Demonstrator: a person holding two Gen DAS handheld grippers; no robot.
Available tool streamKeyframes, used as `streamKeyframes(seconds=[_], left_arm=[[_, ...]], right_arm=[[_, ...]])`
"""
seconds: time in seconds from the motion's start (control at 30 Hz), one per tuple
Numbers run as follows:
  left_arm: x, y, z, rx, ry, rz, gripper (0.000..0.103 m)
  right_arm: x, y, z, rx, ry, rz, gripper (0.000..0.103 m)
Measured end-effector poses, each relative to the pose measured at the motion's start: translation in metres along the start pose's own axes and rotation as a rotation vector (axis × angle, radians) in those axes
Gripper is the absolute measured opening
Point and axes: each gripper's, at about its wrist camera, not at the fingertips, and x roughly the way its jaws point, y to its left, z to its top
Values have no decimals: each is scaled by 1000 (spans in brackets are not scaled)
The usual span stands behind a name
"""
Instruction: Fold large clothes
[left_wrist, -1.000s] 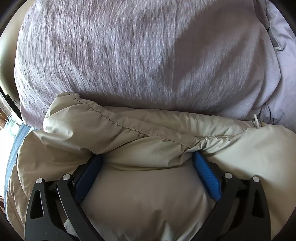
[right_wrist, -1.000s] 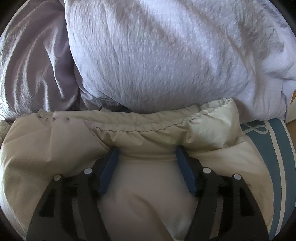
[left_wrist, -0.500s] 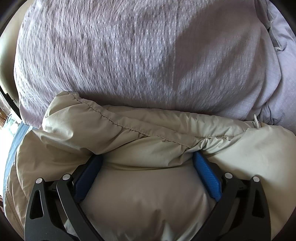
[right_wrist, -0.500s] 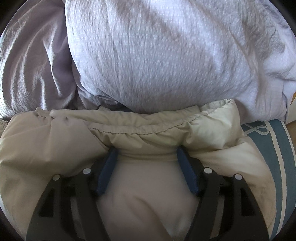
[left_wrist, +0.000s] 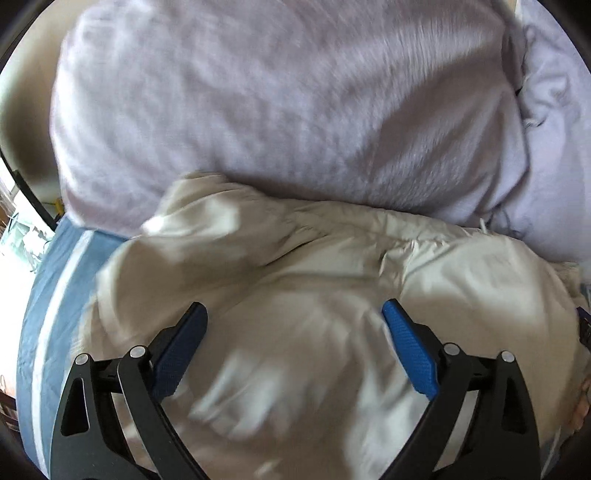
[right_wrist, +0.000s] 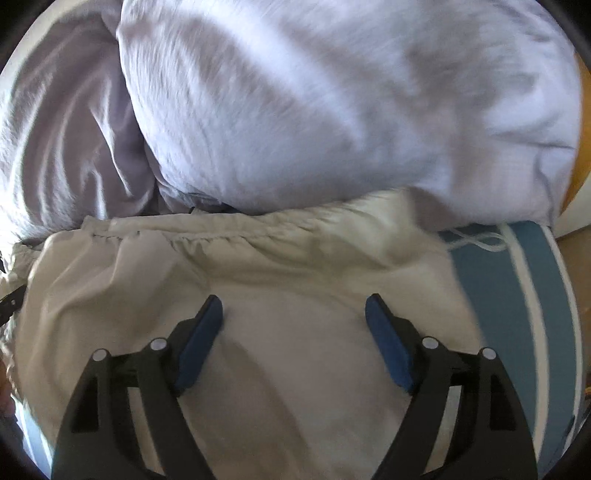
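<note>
Nearest the left wrist camera, the left gripper (left_wrist: 293, 314) has its blue-padded jaws spread wide and grasping nothing, poised over the beige puffer jacket (left_wrist: 314, 295); whether the pads brush the fabric cannot be told through the motion blur. The right gripper (right_wrist: 293, 308) is likewise released, its jaws apart above the same jacket (right_wrist: 258, 295), which lies in a puffy mound on a blue bedsheet with white stripes (left_wrist: 55, 295) that also shows at the right edge of the right wrist view (right_wrist: 517, 295). Beyond the fingers, the jacket's gathered, stitched hem (right_wrist: 207, 242) runs across the view and sits against a lilac pillow (right_wrist: 332, 110), which fills the far half of both views (left_wrist: 277, 110); a second, darker lilac pillow (right_wrist: 62, 129) lies to its left. Judging by the doubled bulk and the hem lying across the top, at least one fold looks laid down and let go. What seems left is to flatten the bundle and perhaps fold it once more, though the sleeves are out of sight, so the exact stage is uncertain.
</note>
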Motion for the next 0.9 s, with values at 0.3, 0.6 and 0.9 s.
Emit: streamKeyframes(seconds=[0.3, 0.6, 0.9], left_arm=[[-40, 70, -49, -107, 2, 73, 97], [-9, 104, -84, -336, 133, -46, 97], [16, 123, -88, -484, 135, -107, 86]], right_arm=[[-44, -63, -50, 134, 46, 19, 91], [-46, -103, -106, 314, 163, 102, 91], [-42, -96, -117, 368, 170, 183, 68]])
